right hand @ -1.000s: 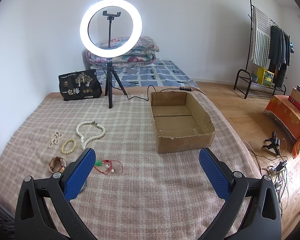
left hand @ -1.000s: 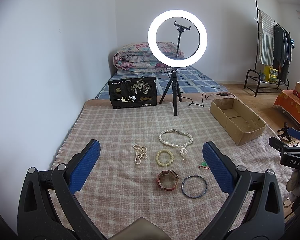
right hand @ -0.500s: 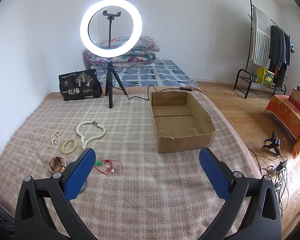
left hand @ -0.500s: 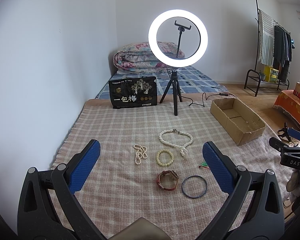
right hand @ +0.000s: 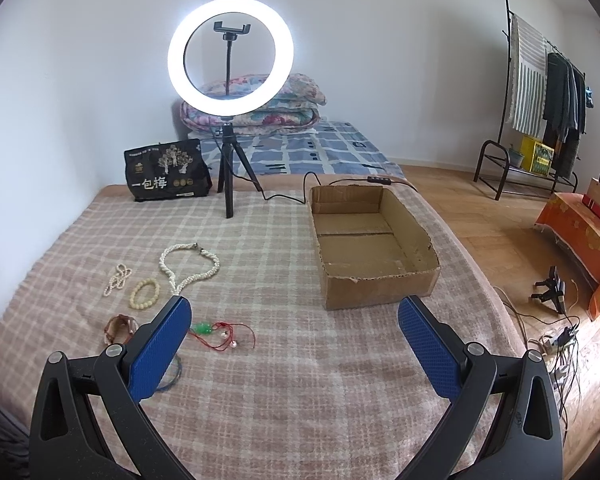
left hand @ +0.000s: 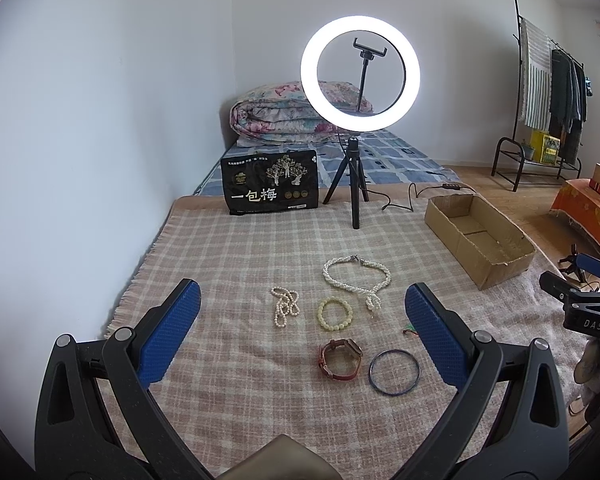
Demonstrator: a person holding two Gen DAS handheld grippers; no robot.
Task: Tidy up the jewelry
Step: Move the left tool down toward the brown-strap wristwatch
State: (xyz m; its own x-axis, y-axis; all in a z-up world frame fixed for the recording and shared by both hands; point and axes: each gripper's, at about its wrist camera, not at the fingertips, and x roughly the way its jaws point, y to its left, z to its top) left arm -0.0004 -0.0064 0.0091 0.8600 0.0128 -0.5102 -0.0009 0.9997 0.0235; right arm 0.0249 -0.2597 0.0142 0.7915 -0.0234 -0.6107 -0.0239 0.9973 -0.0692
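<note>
Several jewelry pieces lie on the plaid blanket [left hand: 260, 248]: a thick pearl necklace [left hand: 356, 280], a thin pearl strand [left hand: 283, 307], a yellow bead bracelet [left hand: 334, 313], a brown leather watch [left hand: 339, 358] and a blue bangle [left hand: 394, 371]. A red cord with a green pendant [right hand: 216, 330] lies in front of the right gripper. An empty cardboard box [right hand: 370, 240] stands at the right. My left gripper [left hand: 300, 334] is open and empty above the jewelry. My right gripper [right hand: 294, 346] is open and empty, its left finger hiding part of the bangle [right hand: 174, 376].
A lit ring light on a tripod [left hand: 358, 128] stands at the back, its cable [right hand: 292, 196] running behind the box. A black printed bag [left hand: 270, 186] leans beside it. Folded quilts [left hand: 284, 120] lie on the bed behind. A clothes rack [right hand: 540, 92] stands far right.
</note>
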